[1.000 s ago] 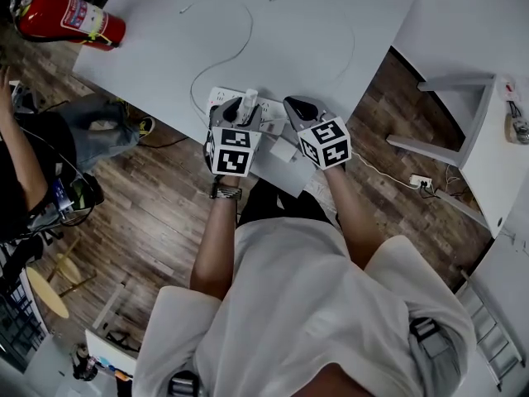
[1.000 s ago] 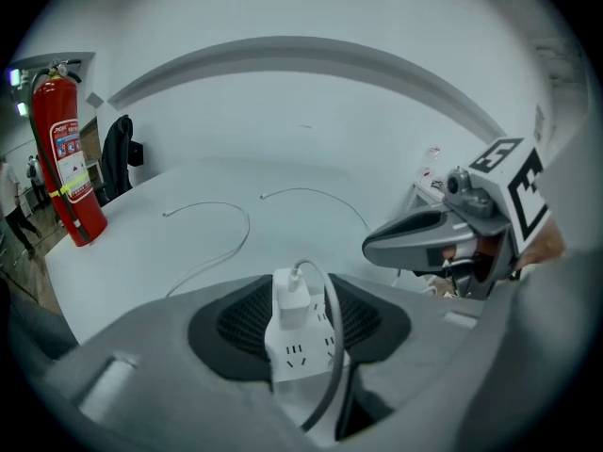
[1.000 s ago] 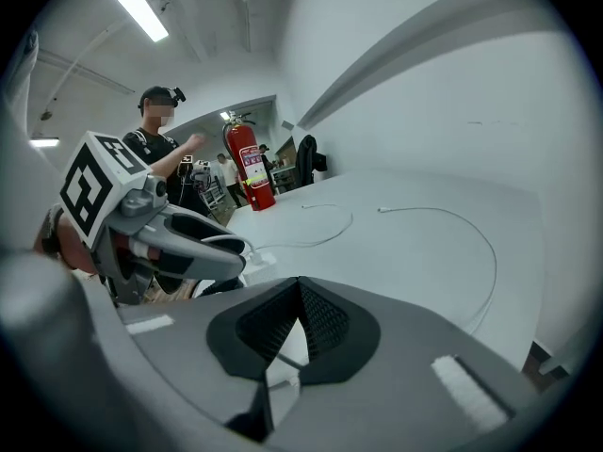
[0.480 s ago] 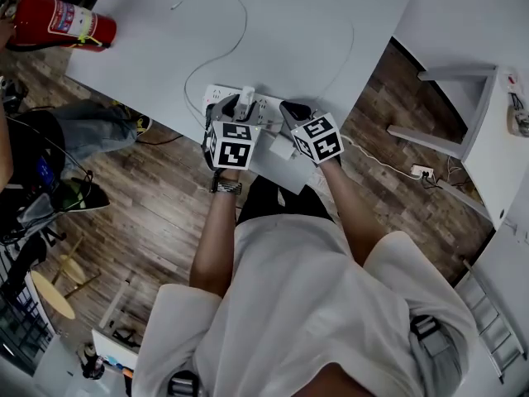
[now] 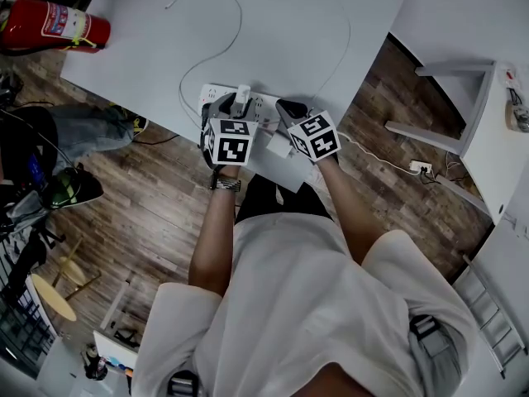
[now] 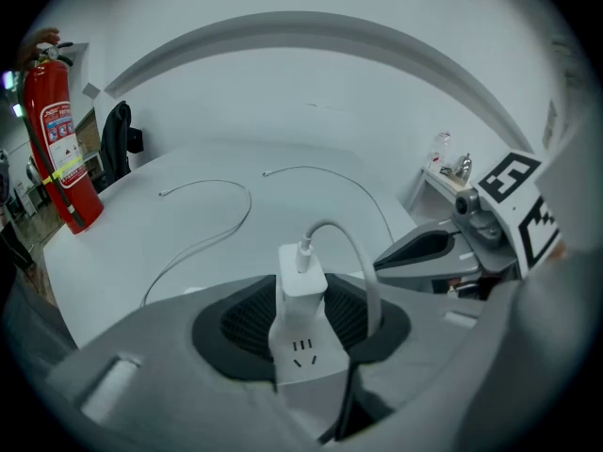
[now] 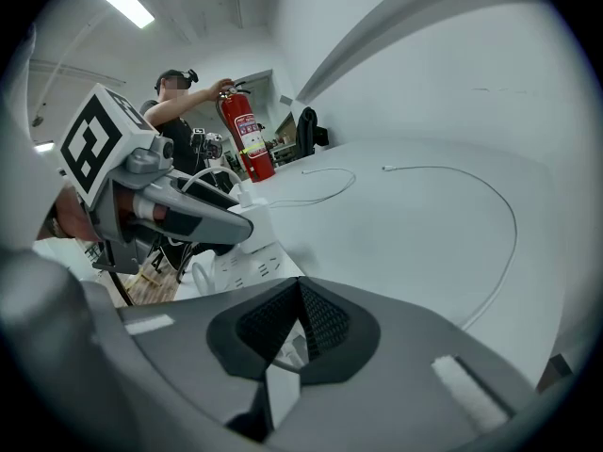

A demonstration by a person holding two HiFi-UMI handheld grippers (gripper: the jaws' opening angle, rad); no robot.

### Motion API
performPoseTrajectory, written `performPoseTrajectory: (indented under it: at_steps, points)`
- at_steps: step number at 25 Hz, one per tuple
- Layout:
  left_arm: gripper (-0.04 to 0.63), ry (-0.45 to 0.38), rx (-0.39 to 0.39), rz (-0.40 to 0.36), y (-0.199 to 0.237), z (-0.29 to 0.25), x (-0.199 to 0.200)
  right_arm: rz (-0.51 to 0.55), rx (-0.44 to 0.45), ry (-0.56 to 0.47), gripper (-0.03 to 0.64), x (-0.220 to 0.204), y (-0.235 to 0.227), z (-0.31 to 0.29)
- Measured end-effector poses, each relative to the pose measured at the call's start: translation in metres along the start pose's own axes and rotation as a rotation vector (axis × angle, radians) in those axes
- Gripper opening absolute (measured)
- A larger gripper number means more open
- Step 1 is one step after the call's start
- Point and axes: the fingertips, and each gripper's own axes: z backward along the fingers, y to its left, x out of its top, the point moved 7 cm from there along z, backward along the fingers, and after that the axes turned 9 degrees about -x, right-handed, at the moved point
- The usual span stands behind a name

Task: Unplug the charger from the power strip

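A white power strip (image 5: 213,96) lies near the front edge of the white table (image 5: 331,7). A white charger (image 5: 242,98) stands plugged into it, and its cable (image 6: 363,262) arches off to the right. My left gripper (image 5: 238,106) comes down over the strip, shut on the charger (image 6: 301,285), with a pad against each of its sides. A socket of the strip (image 6: 303,354) shows just below the charger. My right gripper (image 5: 285,110) is shut, its tips down at the strip's right end. In the right gripper view the strip (image 7: 247,264) runs off to the left of the right gripper (image 7: 300,323).
Two thin white cables (image 5: 211,52) (image 5: 343,40) trail over the table. A small white block (image 5: 278,145) sits at the table's front edge. A red fire extinguisher (image 5: 54,25) lies left of the table, and a person (image 7: 179,102) stands by it. A white stand (image 5: 463,122) is at the right.
Both grippers have sunk toward the table, the charger staying between the left jaws. The right gripper's tips have come down at the strip's right end.
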Motion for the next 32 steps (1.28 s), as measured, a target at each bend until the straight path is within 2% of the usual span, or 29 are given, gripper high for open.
performPoseTrajectory:
  at_steps: [11, 16, 19, 22, 28, 32]
  points:
    - [0.143, -0.006, 0.017, 0.017, -0.0049, 0.0002, -0.0022, -0.012, 0.004, 0.001, 0.002, -0.0041, -0.0008, 0.0024]
    - [0.143, -0.025, 0.004, 0.09, 0.0008, 0.0046, -0.0033, -0.015, -0.003, 0.002, 0.002, -0.0021, 0.0017, 0.0023]
    - [0.141, -0.028, 0.002, 0.101, 0.0012, 0.0051, -0.0048, -0.016, -0.006, 0.0, 0.002, -0.002, 0.0026, 0.0019]
    - [0.141, -0.025, 0.011, 0.076, 0.0014, 0.005, -0.0037, -0.019, -0.006, 0.0, 0.002, -0.0022, 0.0025, 0.0017]
    - [0.14, 0.009, 0.05, -0.04, -0.0045, 0.0006, -0.0023, -0.026, -0.012, 0.0, 0.002, -0.0014, 0.002, 0.0001]
    - [0.141, 0.013, 0.057, -0.054, -0.007, -0.0002, -0.0011, -0.029, -0.014, 0.0, 0.002, -0.0008, 0.0004, 0.0006]
